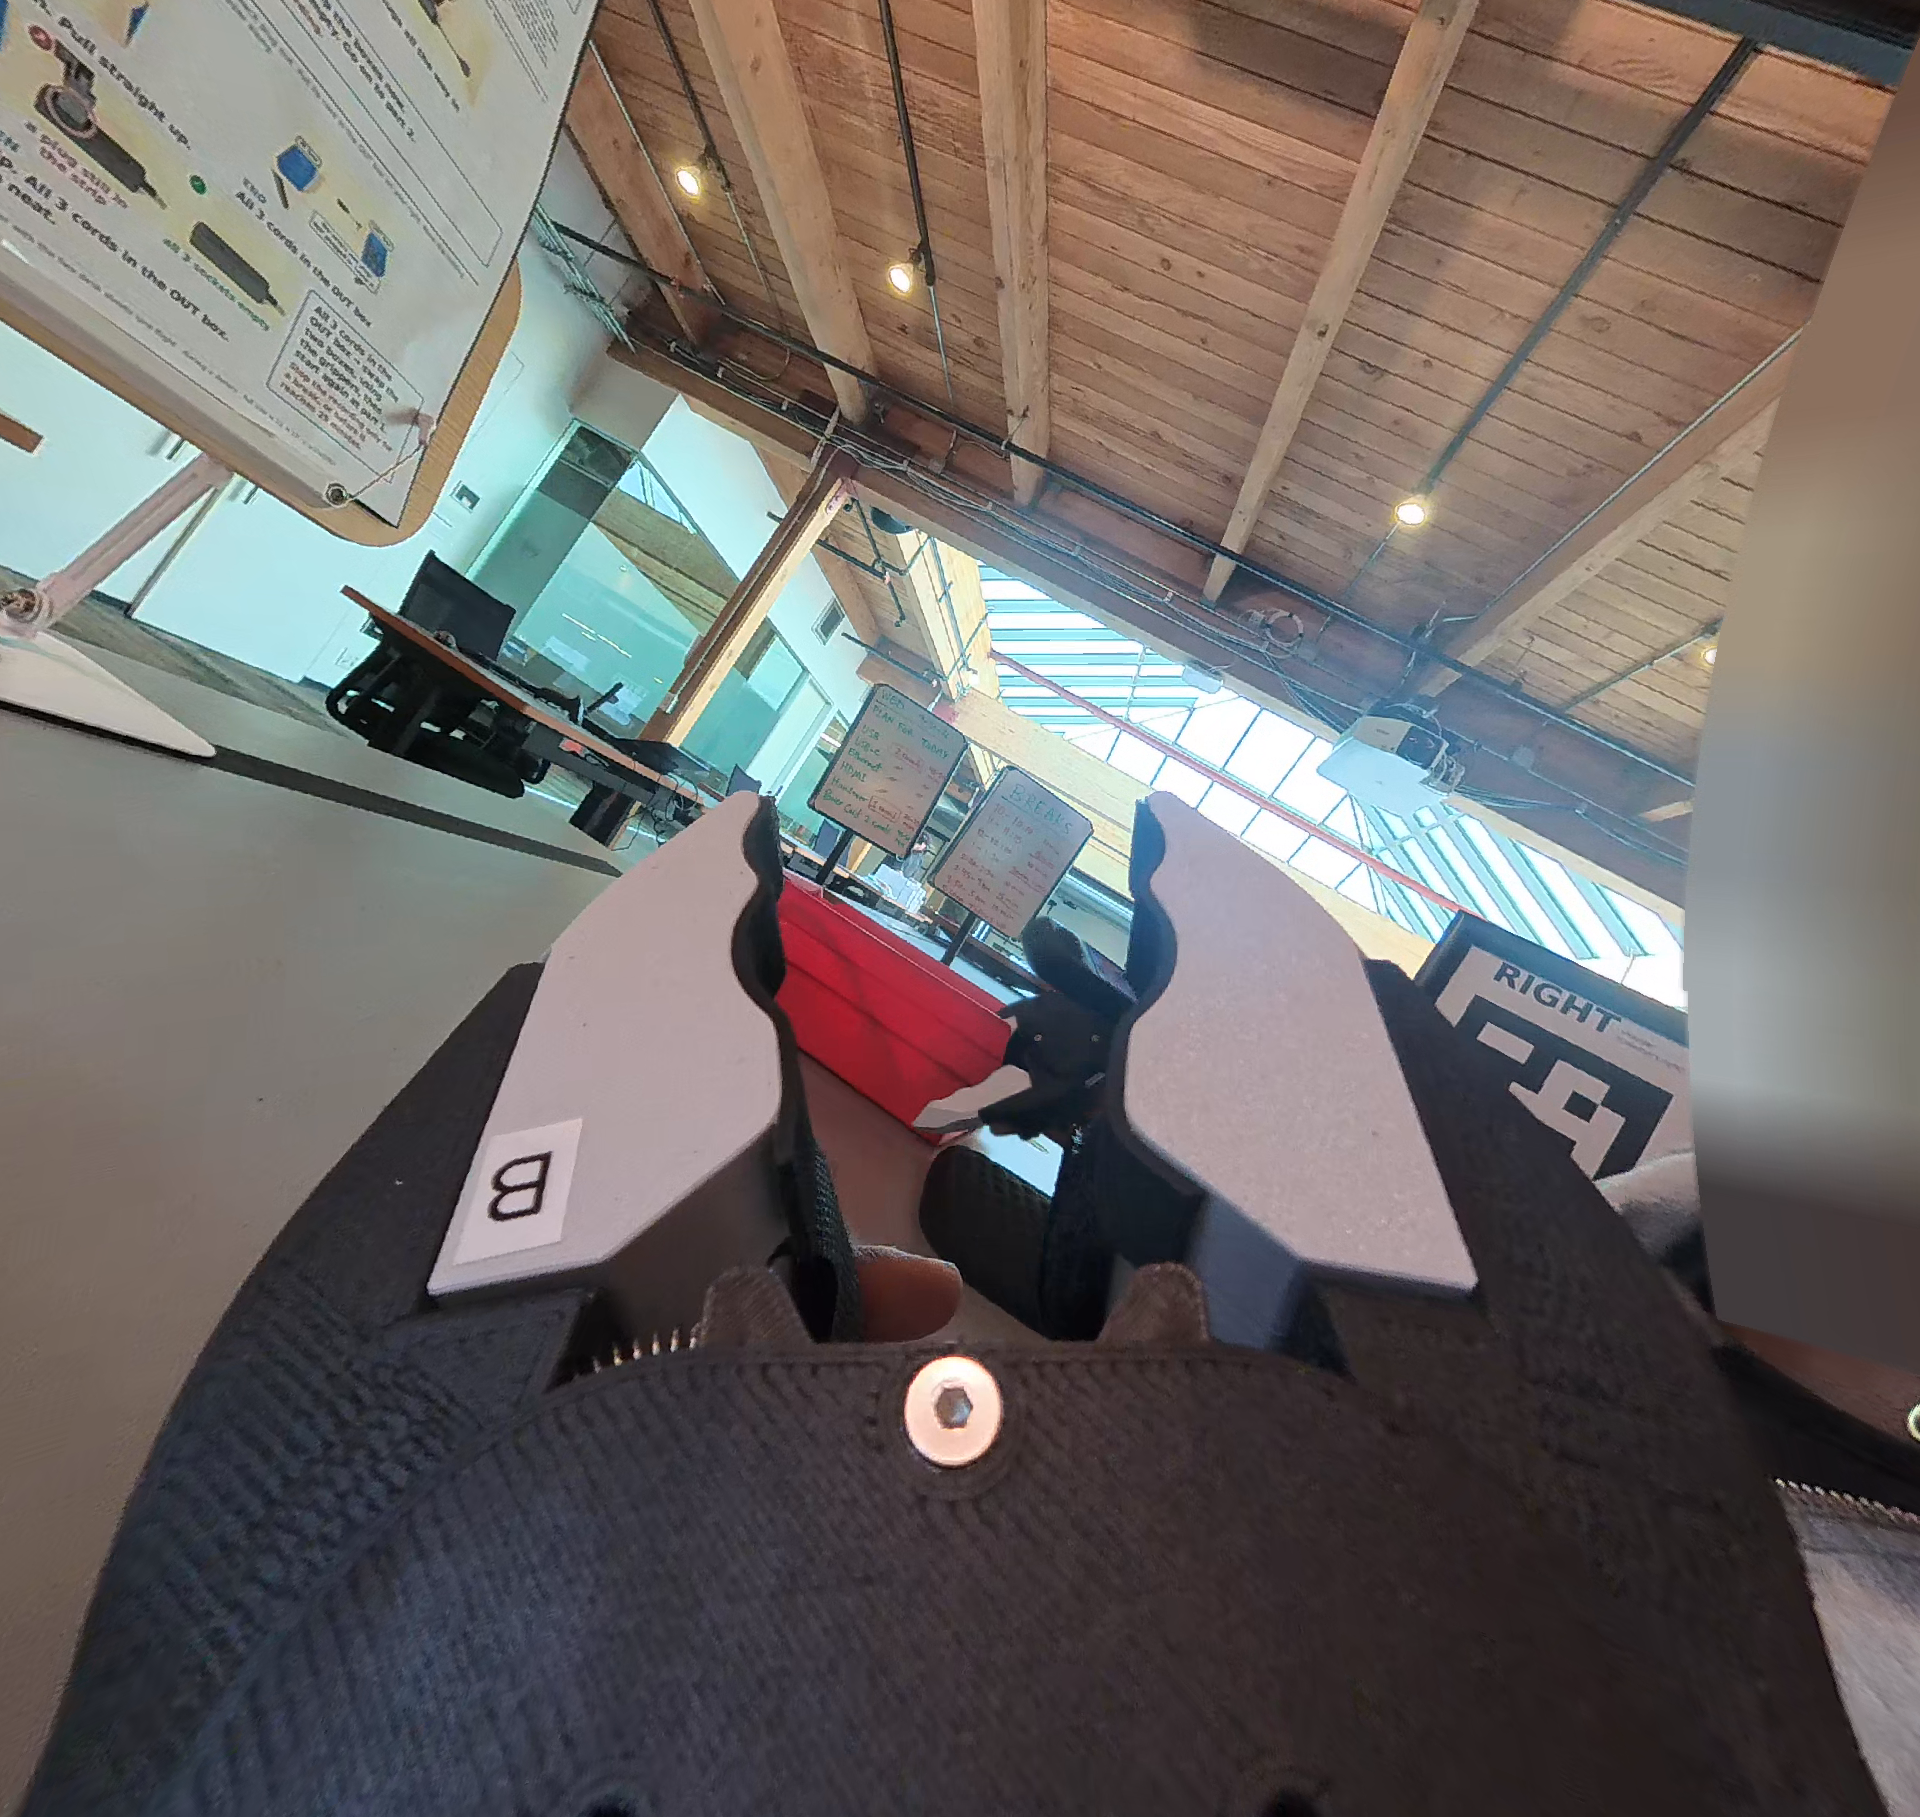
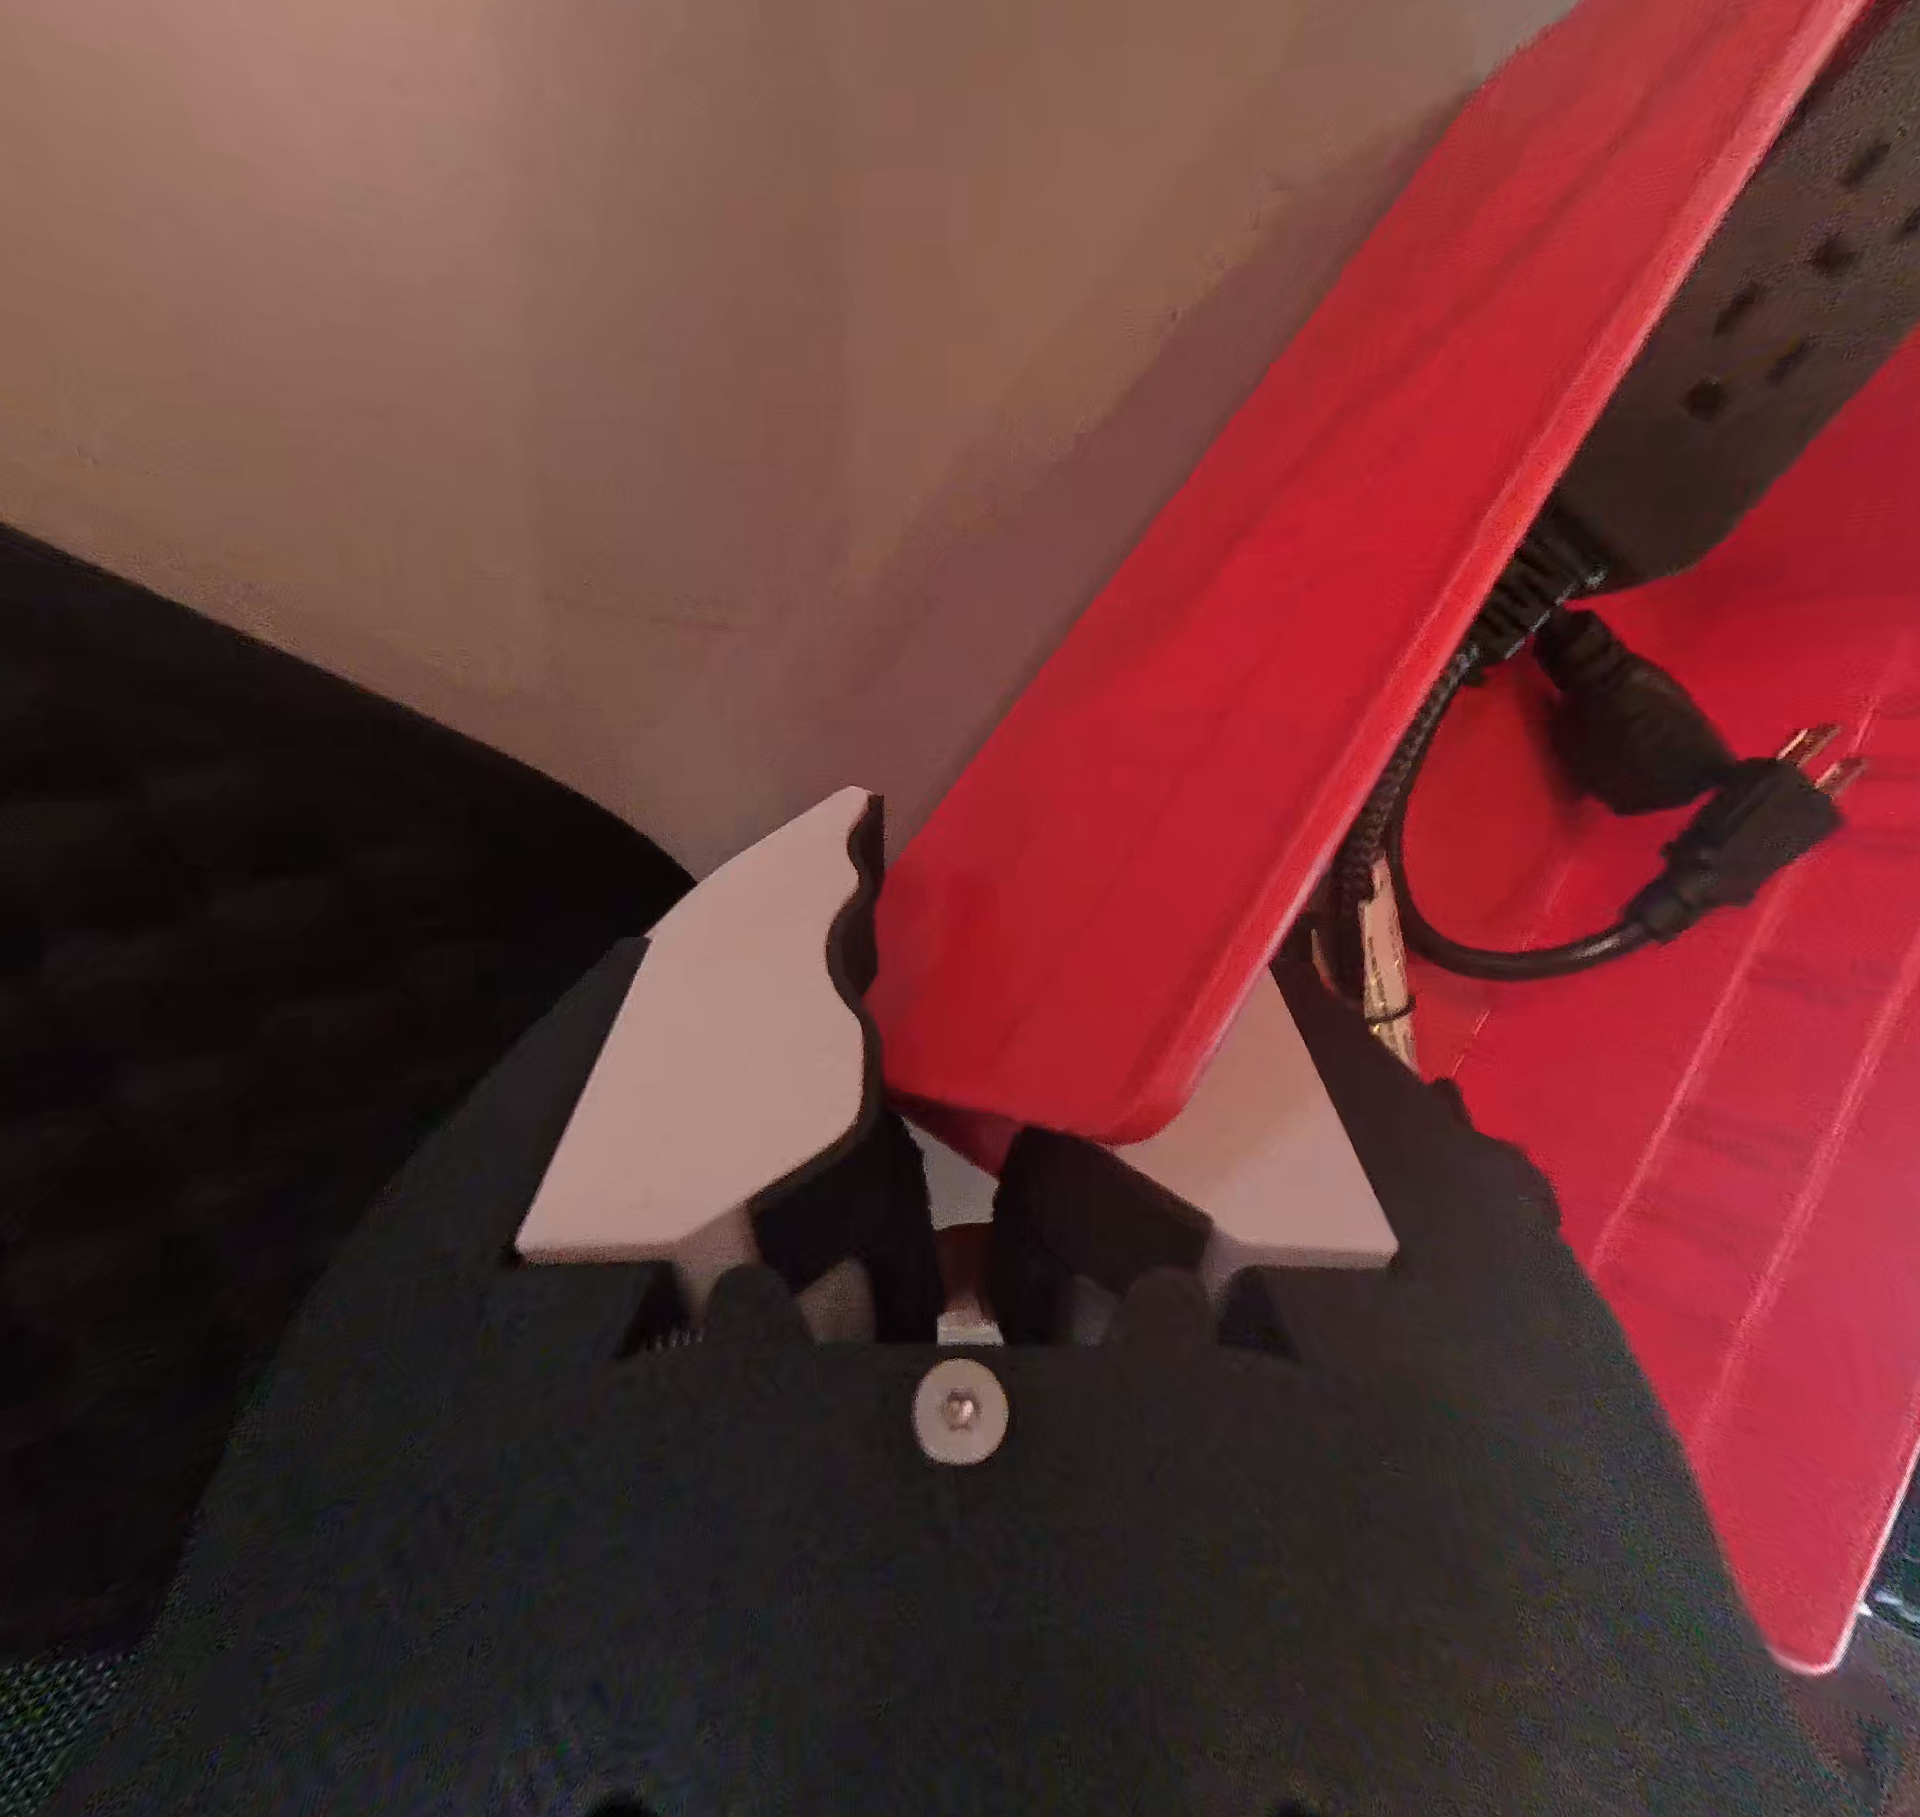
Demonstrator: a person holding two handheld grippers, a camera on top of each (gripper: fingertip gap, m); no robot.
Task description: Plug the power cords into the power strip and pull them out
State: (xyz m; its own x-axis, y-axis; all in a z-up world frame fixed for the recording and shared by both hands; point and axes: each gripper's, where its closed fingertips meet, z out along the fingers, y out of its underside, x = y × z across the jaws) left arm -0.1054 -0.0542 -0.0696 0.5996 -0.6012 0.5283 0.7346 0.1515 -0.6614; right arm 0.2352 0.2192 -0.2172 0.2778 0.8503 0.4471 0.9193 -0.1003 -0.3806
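Note:
A red box (image 2: 1195,676) holds a black power strip (image 2: 1766,313) along its far wall. A black power cord (image 2: 1507,957) with a bare pronged plug (image 2: 1756,822) lies loose on the box floor beside it. My right gripper (image 2: 1039,936) is shut on the red box's near wall: one finger is outside it, the other is hidden behind it. My left gripper (image 1: 956,832) is open, empty and tilted up toward the ceiling. Past it are the red box (image 1: 883,998) and the right gripper's marked body (image 1: 1558,1071).
The box stands on a plain table top (image 2: 520,313), also grey in the left wrist view (image 1: 208,936). An instruction board (image 1: 260,157) on a stand rises at the far left. Whiteboards (image 1: 888,770) and desks (image 1: 468,666) are far behind. About 45 cm separates my left fingertips from my right.

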